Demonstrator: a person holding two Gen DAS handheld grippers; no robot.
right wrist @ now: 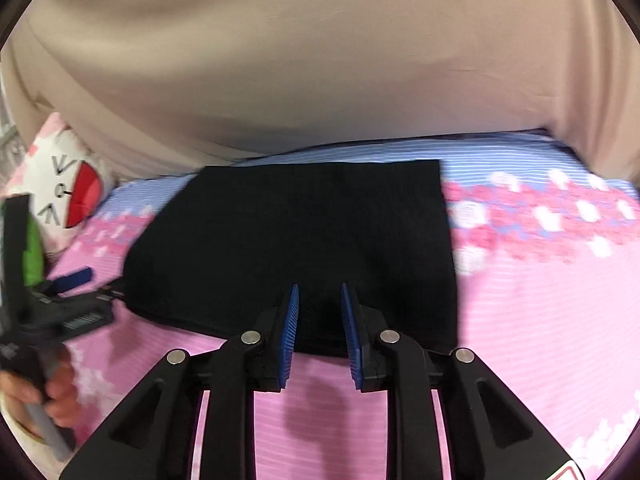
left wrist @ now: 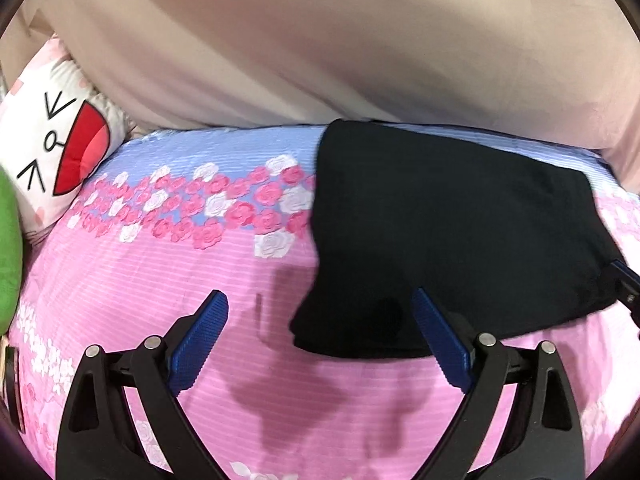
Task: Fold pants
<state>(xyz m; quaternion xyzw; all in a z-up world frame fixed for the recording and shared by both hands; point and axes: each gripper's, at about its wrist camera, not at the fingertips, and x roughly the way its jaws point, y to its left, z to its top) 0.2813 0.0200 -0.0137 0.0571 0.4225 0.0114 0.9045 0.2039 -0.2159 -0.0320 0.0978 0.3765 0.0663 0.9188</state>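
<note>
The black pants (left wrist: 452, 232) lie folded in a flat rectangle on the pink and blue floral bedsheet (left wrist: 168, 264); they also show in the right wrist view (right wrist: 304, 236). My left gripper (left wrist: 320, 300) is wide open and empty, just in front of the pants' near left corner. My right gripper (right wrist: 320, 296) is partly open, its blue pads over the pants' near edge, holding nothing. The right gripper's tip shows at the pants' right edge in the left wrist view (left wrist: 624, 280). The left gripper shows at the left in the right wrist view (right wrist: 72, 280).
A white cartoon-face pillow (left wrist: 60, 152) and a green plush (left wrist: 8, 256) lie at the bed's left end. A beige curtain (left wrist: 320, 40) hangs behind the bed. The person's hand (right wrist: 60, 396) holds the left gripper's handle.
</note>
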